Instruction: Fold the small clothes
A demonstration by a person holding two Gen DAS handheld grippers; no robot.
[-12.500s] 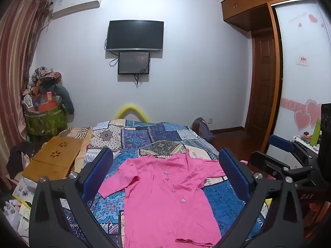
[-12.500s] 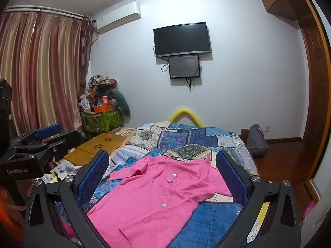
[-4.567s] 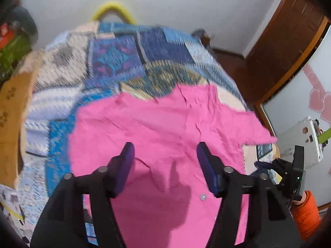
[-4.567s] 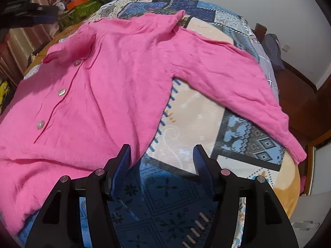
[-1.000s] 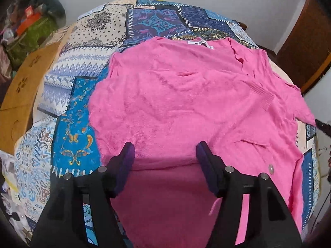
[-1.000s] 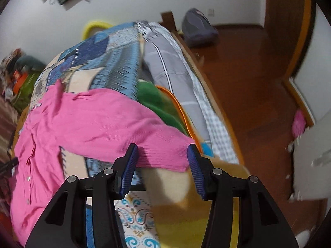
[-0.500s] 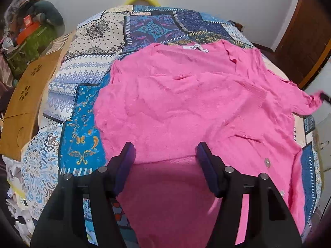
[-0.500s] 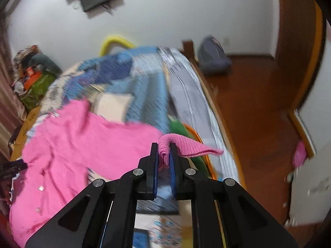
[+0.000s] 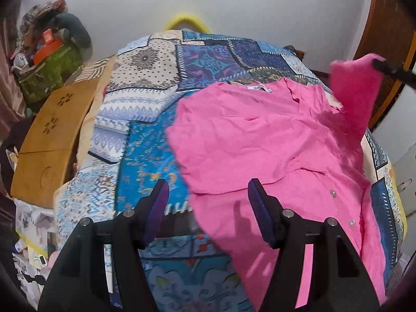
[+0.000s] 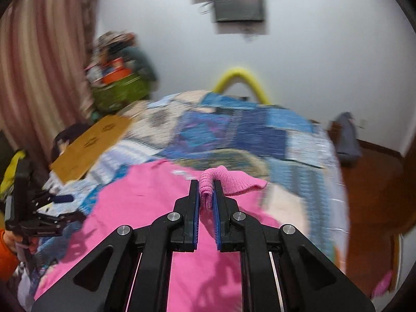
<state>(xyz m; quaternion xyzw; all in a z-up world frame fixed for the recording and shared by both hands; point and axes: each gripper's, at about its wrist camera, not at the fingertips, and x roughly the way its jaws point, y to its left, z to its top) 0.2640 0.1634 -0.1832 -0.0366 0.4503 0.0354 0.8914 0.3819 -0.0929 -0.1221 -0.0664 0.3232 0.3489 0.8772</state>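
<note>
Right gripper point(image 10: 206, 197) pinching pink cardigan sleeve cuff point(image 10: 228, 180).

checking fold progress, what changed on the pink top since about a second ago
The right gripper, which was open around the sleeve cuff, has shut on it and lifted the sleeve off the bed edge, carrying it in over the pink cardigan. The left gripper stays open and empty over the hem. The body still lies on the quilt with its left side already folded in.
</note>
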